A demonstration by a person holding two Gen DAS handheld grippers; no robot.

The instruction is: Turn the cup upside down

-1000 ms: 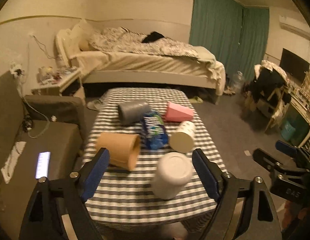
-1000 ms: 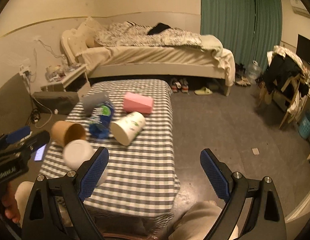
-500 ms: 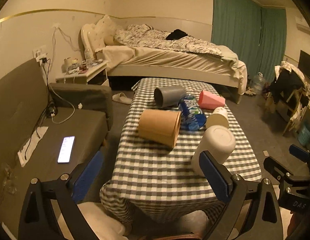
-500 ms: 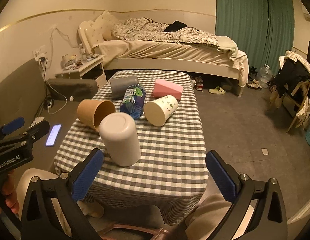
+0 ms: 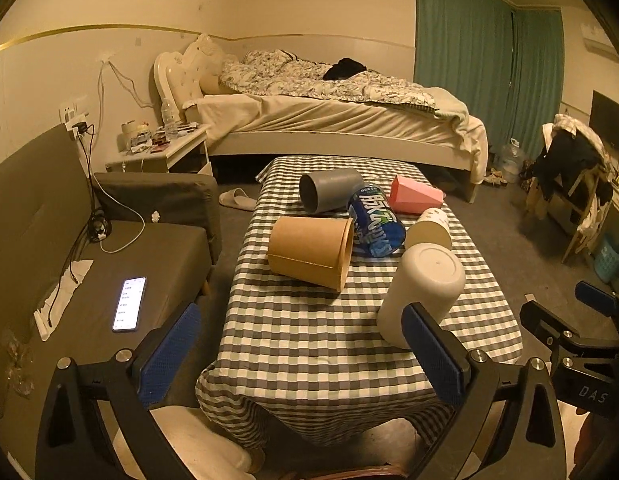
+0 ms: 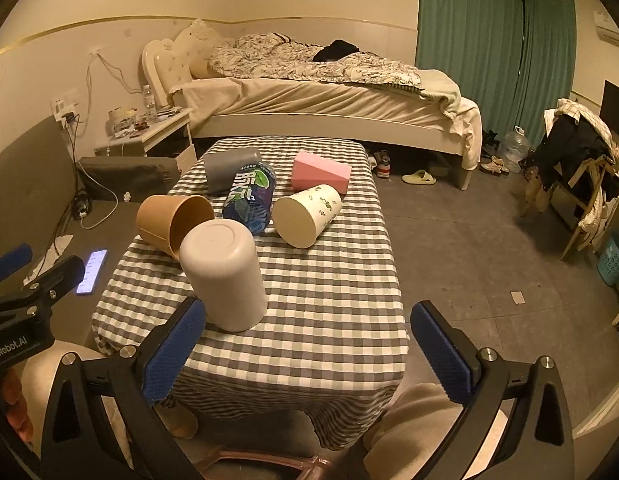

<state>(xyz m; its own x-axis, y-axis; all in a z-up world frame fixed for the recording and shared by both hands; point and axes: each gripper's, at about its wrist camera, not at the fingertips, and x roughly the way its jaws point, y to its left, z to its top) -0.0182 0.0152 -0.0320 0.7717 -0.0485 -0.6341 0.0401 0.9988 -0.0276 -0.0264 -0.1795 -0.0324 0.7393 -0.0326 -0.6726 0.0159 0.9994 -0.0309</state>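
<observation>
A white cup [image 5: 419, 288] stands upside down, base up, near the front of the checked table [image 5: 309, 340]; it also shows in the right wrist view [image 6: 225, 272]. Behind it several cups lie on their sides: a tan one [image 5: 309, 250], a grey one [image 5: 329, 190], a blue printed one [image 5: 375, 220], a cream one [image 6: 305, 216] and a pink one [image 6: 319, 170]. My left gripper [image 5: 301, 354] is open and empty, held back from the table's front edge. My right gripper [image 6: 307, 350] is open and empty, over the table's front edge.
A grey sofa [image 5: 49, 240] with a lit phone [image 5: 129, 304] is to the left of the table. A bed [image 5: 329, 120] stands behind it. A chair with clothes [image 5: 569, 168] is at the right. The person's knees show below.
Both grippers have pulled back and up from the table, and the view has swung left. The white cup stands where it was, apart from both grippers.
</observation>
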